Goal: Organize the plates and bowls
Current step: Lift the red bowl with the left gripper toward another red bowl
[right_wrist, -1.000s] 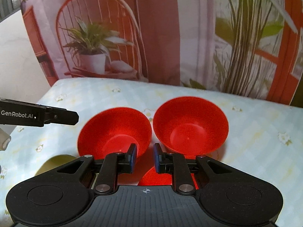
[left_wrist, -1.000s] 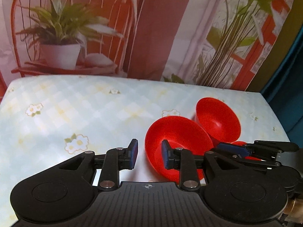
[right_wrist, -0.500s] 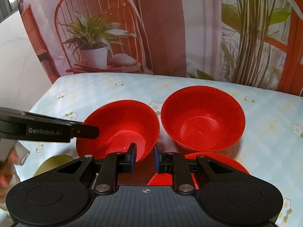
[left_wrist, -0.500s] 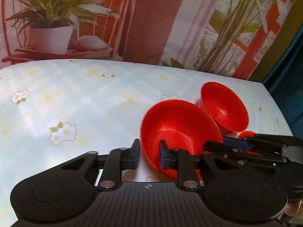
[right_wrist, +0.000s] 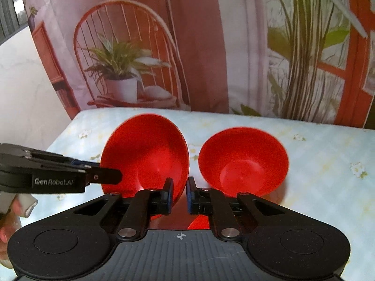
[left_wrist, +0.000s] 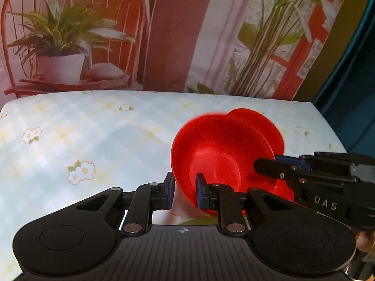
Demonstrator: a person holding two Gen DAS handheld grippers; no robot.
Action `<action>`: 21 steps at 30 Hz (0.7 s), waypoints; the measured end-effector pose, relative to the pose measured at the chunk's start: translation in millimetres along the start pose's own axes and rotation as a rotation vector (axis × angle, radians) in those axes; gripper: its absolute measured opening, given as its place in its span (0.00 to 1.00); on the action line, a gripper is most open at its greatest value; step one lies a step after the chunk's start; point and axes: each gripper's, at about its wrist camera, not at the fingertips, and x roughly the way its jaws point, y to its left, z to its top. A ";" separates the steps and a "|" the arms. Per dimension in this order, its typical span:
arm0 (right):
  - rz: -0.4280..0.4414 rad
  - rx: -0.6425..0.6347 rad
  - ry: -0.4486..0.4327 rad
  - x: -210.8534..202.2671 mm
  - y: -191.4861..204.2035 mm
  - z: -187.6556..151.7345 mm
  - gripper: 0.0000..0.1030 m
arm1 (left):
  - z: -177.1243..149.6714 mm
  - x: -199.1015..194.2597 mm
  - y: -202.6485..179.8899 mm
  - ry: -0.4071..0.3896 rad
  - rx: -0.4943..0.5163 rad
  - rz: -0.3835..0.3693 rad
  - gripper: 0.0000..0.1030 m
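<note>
Left wrist view: the left gripper (left_wrist: pixel 184 192) sits at 6 o'clock, its jaws drawn to a narrow gap and clamped on the near rim of a red round plastic bowl (left_wrist: pixel 218 154), one blue pad inside the wall and one outside. This bowl is raised and tipped, its mouth turned toward the camera, above a table covered with pale checked cloth printed with daisies (left_wrist: pixel 82 140). From 3 o'clock the right gripper (left_wrist: pixel 267 165) reaches in and straddles the bowl's opposite rim. A second red plastic bowl (left_wrist: pixel 260 121) shows only as a rim arc at 1 o'clock, just behind the held one. Right wrist view: the right gripper's jaws are closing, with the lower right edge of the tilted bowl (right_wrist: pixel 145 157) between its pads, which lie close against that rim. The left gripper enters from 9 o'clock and pinches the bowl's left rim, so the bowl hangs between the two tools. The second bowl (right_wrist: pixel 243 161) sits upright on the cloth at 3 o'clock, beside the held bowl and apart from it. A flat red plastic plate (right_wrist: pixel 199 222) shows in part below the right gripper's pads. A person's hand (right_wrist: pixel 7 224) appears at 8 o'clock. A printed backdrop of a potted plant on a red chair (right_wrist: pixel 121 70) fills 12 o'clock.
</note>
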 end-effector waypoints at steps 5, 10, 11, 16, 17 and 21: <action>-0.005 -0.023 -0.022 -20.6 2.8 7.6 0.11 | -1.5 -14.7 -9.7 -0.029 0.009 -0.011 0.19; -0.004 -0.035 -0.032 -38.2 3.5 12.9 0.11 | -1.0 -26.9 -17.7 -0.053 0.008 -0.023 0.19; -0.004 -0.037 -0.034 -41.7 3.2 13.6 0.11 | -1.3 -29.2 -19.9 -0.059 0.010 -0.026 0.19; -0.005 -0.041 -0.042 -58.1 1.2 18.7 0.10 | -1.6 -38.5 -31.5 -0.076 0.016 -0.031 0.19; -0.008 -0.047 -0.043 -61.7 1.1 20.0 0.10 | -1.5 -40.1 -33.9 -0.079 0.016 -0.032 0.19; -0.009 -0.049 -0.052 -75.1 -2.5 23.7 0.10 | -3.1 -46.4 -45.0 -0.092 0.021 -0.048 0.19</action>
